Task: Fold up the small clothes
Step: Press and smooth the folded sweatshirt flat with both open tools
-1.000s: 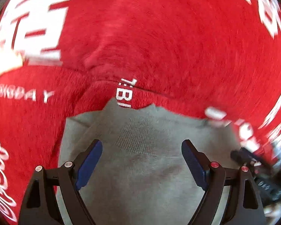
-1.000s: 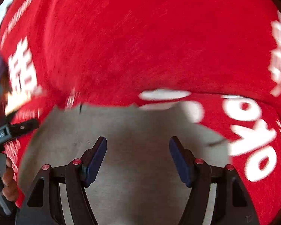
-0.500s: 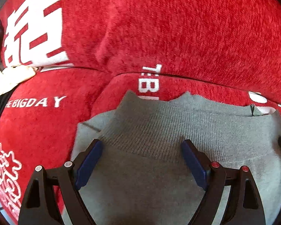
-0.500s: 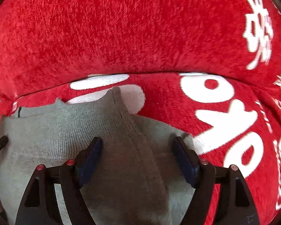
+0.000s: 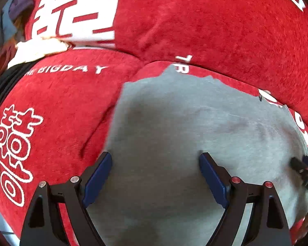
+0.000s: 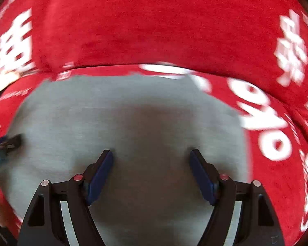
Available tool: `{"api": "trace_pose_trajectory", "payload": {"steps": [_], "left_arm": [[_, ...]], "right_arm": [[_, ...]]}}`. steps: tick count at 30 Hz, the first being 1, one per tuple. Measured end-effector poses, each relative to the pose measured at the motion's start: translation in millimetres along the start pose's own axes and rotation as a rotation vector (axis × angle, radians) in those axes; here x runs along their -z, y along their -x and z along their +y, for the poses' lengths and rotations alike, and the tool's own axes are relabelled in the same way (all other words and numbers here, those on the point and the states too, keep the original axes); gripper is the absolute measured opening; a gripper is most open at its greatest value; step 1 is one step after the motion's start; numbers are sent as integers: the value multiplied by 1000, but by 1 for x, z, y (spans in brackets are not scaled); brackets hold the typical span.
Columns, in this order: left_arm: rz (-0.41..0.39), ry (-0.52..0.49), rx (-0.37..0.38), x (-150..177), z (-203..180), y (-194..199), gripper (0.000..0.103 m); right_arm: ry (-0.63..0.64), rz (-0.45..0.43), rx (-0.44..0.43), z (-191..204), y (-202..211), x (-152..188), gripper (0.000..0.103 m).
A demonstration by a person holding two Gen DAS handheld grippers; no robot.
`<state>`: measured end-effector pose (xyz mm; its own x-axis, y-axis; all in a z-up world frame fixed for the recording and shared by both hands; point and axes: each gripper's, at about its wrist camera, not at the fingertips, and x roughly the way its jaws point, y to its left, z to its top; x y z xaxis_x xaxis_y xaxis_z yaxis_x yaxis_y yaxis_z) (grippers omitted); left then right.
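Note:
A small grey knit garment [image 5: 195,127] lies flat on a red cushion [image 5: 57,106] with white lettering. It also shows in the right wrist view [image 6: 133,119], blurred. My left gripper [image 5: 156,160] is open and empty, its blue pads over the garment's left part. My right gripper [image 6: 152,155] is open and empty over the garment's right part. The right gripper's tip shows at the right edge of the left wrist view [image 5: 303,170]. The left gripper's tip shows at the left edge of the right wrist view [image 6: 6,143].
A red back cushion [image 5: 215,20] with large white characters rises behind the garment. A pale cloth [image 5: 37,49] and a dark item [image 5: 4,86] lie at the far left. The red seat [image 6: 277,143] continues right of the garment.
Both grippers have pulled back from the garment's far ribbed edge. More of the grey cloth now shows ahead of the fingers. The jaws stay open.

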<state>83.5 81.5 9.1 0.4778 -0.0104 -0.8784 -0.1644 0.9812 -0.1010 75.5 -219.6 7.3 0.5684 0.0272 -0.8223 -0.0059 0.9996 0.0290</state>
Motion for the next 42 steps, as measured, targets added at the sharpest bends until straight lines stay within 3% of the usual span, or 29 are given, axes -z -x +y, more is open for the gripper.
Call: {"api": "trace_pose_trajectory", "payload": {"steps": [3, 5, 7, 10, 13, 16, 19, 21, 23, 26, 28, 31, 34, 38, 40, 42], "left_arm": [[29, 39, -21, -3, 17, -1, 94], [61, 95, -2, -3, 27, -1, 94], [44, 127, -26, 1, 26, 11, 94], [-23, 113, 17, 16, 8, 38, 94], [-52, 10, 56, 49, -29, 59, 94], [-92, -78, 0, 68, -47, 64, 94], [-48, -111, -27, 75, -41, 50, 94], [-19, -95, -45, 75, -26, 37, 94], [-27, -61, 9, 76, -10, 37, 94], [-42, -102, -15, 77, 2, 41, 94], [-35, -104, 11, 81, 12, 44, 94], [-36, -93, -46, 80, 26, 51, 94], [-28, -50, 2, 67, 34, 60, 94], [-57, -35, 53, 32, 7, 68, 94], [-52, -72, 67, 18, -16, 62, 94], [-46, -113, 23, 12, -37, 51, 94]], "right_arm": [[-42, 33, 120, -38, 7, 10, 84], [-145, 39, 75, -62, 20, 21, 84], [-144, 16, 111, -59, 38, 26, 84], [-75, -64, 122, -24, 66, 38, 85], [4, -89, 46, 33, 70, 46, 86], [115, -71, 5, 77, 62, 58, 86], [169, -24, 31, 95, 37, 64, 86], [165, 5, 32, 90, 23, 66, 86], [120, 1, -3, 73, 21, 66, 86], [48, 5, 33, 36, 25, 67, 86], [-4, 15, 39, 5, 27, 69, 86], [-91, 10, -19, -31, 41, 69, 86], [-128, -40, 74, -35, 64, 54, 87], [-133, -109, 27, -4, 74, 20, 87], [-80, -79, -16, 21, 59, 9, 87], [-29, -14, -11, 43, 37, 4, 87]]}}
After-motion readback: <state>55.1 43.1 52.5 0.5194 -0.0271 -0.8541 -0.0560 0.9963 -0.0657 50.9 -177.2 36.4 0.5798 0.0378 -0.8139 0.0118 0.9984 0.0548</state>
